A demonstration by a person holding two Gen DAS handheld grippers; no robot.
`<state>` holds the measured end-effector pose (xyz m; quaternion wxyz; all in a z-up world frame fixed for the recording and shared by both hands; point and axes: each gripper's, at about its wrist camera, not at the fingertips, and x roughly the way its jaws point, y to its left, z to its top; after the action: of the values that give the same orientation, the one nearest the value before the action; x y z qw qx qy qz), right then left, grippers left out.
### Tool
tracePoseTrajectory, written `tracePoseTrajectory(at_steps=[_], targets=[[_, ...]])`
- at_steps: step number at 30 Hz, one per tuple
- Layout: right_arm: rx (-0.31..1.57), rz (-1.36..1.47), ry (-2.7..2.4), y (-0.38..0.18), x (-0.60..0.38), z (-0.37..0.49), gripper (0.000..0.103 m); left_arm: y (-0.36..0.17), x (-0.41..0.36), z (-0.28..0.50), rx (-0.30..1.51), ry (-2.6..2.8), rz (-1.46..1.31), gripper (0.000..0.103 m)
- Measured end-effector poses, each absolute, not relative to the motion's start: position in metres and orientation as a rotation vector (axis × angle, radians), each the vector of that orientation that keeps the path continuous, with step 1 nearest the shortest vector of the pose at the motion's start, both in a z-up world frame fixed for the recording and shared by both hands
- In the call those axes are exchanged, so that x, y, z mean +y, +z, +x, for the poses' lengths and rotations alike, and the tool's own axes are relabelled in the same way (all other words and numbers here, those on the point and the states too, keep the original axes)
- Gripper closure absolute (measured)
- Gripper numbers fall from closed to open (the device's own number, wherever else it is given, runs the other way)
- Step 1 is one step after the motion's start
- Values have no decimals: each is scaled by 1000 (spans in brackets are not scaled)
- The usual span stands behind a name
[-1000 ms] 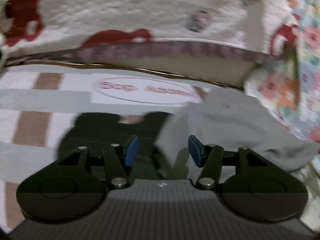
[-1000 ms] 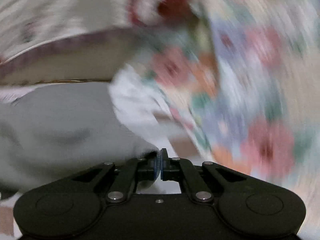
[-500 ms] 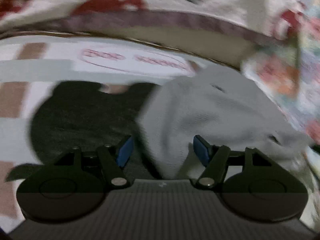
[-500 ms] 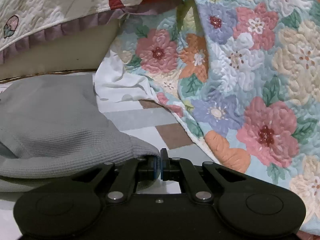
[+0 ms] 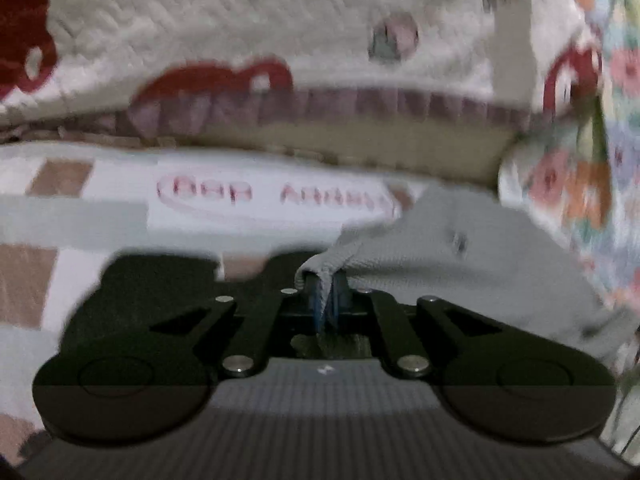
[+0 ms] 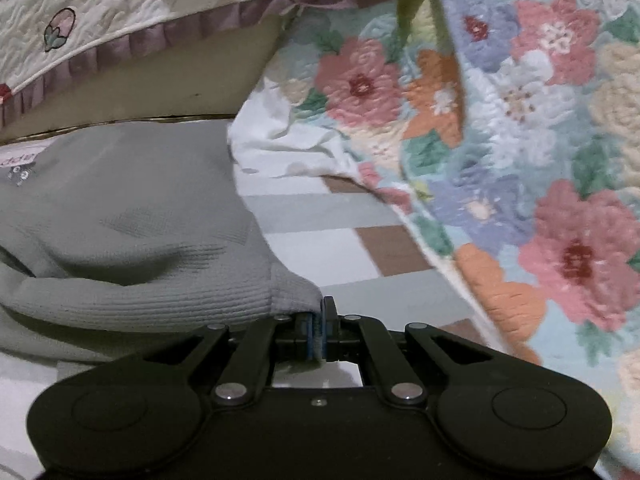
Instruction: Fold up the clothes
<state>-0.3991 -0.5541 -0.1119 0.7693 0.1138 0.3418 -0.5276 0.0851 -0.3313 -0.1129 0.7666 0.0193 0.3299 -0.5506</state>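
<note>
Working on a checked sheet [image 6: 320,248], we pinch the grey garment [image 6: 132,216] in both closed tools: left hand-held gripper [image 5: 326,300] and right hand-held gripper [image 6: 318,332]. A floral quilt [image 6: 520,140] crowds the right edge; bare sheet lies between.

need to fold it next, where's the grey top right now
The grey top lies on the checked sheet, left of the floral quilt, pinched by both grippers.

The grey garment [image 6: 132,216] is matt ribbed knit cloth. The floral quilt [image 6: 520,140] looks stitched and puffy. Each tool's black plastic is matt.
</note>
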Motion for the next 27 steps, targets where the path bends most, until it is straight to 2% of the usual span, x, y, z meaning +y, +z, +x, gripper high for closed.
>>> tracePoseTrajectory(at_steps=[2, 6, 8, 9, 10, 11, 12, 13, 15, 17, 18, 23, 25, 27], targets=[[706, 231, -1102, -99, -551, -389, 101, -78, -317, 86, 630, -1156, -4, 98], [574, 161, -978, -58, -528, -368, 101, 3, -265, 83, 339, -1021, -123, 98], [474, 136, -960, -35, -506, -364, 102, 31, -226, 78, 250, -978, -219, 98], [474, 130, -963, -34, -503, -364, 102, 30, -210, 77, 261, -967, -264, 98], [485, 124, -965, -35, -500, -364, 102, 27, -196, 77, 280, -959, -305, 98], [495, 118, -967, -36, -498, -364, 102, 12, -194, 82, 396, -982, -292, 97], [536, 127, -972, -45, -500, -363, 102, -4, -193, 88, 521, -1003, -274, 97], [586, 140, -979, -56, -504, -363, 102, -31, -204, 98, 740, -1006, -200, 93], [668, 174, -987, -75, -509, -362, 101, -83, -216, 115, 1090, -914, -152, 93], [677, 230, -952, -79, -506, -356, 98, -114, -216, 132, 1231, -881, -249, 93], [663, 252, -924, -77, -504, -351, 94, -118, -218, 138, 1241, -855, -252, 93], [655, 325, -751, -67, -502, -298, 88, -108, -237, 149, 1113, -778, -118, 90], [671, 355, -651, -66, -492, -272, 79, -112, -234, 152, 1123, -770, -99, 86], [689, 396, -534, -67, -479, -247, 76, -117, -232, 154, 1136, -765, -98, 85]])
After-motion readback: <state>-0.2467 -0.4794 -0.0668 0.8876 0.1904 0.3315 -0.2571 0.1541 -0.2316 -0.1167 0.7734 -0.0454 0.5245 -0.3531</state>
